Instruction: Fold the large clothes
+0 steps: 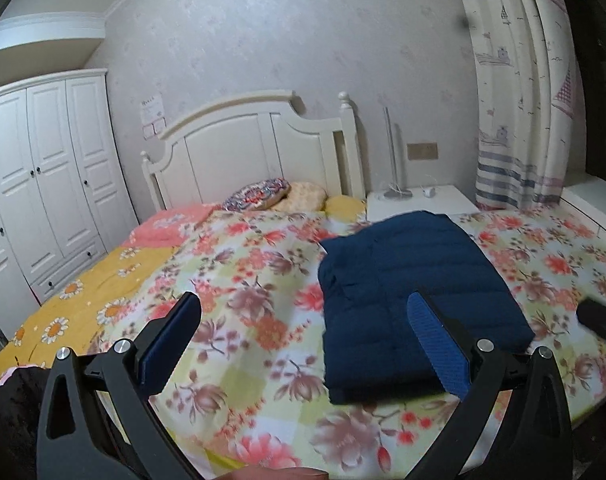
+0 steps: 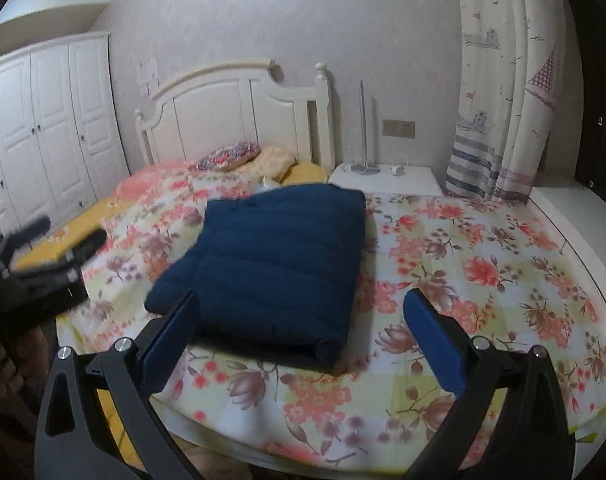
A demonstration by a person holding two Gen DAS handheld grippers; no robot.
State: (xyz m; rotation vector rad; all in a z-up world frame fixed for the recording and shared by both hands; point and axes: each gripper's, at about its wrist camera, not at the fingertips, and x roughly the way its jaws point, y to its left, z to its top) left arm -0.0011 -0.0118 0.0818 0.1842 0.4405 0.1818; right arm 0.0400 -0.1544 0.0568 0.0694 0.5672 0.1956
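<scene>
A navy quilted jacket (image 1: 415, 292) lies folded into a thick rectangle on the floral bedspread (image 1: 255, 280); it also shows in the right wrist view (image 2: 275, 264). My left gripper (image 1: 303, 312) is open and empty, held above the bed to the left of the jacket. My right gripper (image 2: 299, 312) is open and empty, held above the jacket's near edge, not touching it. The left gripper also shows in the right wrist view (image 2: 69, 232) at the far left, open and blurred.
A white headboard (image 1: 255, 148) and pillows (image 1: 263, 194) stand at the bed's far end. A white wardrobe (image 1: 43, 184) is at left, a white nightstand (image 1: 419, 200) and curtains (image 1: 519, 92) at right. A dark garment (image 1: 11, 412) lies at lower left.
</scene>
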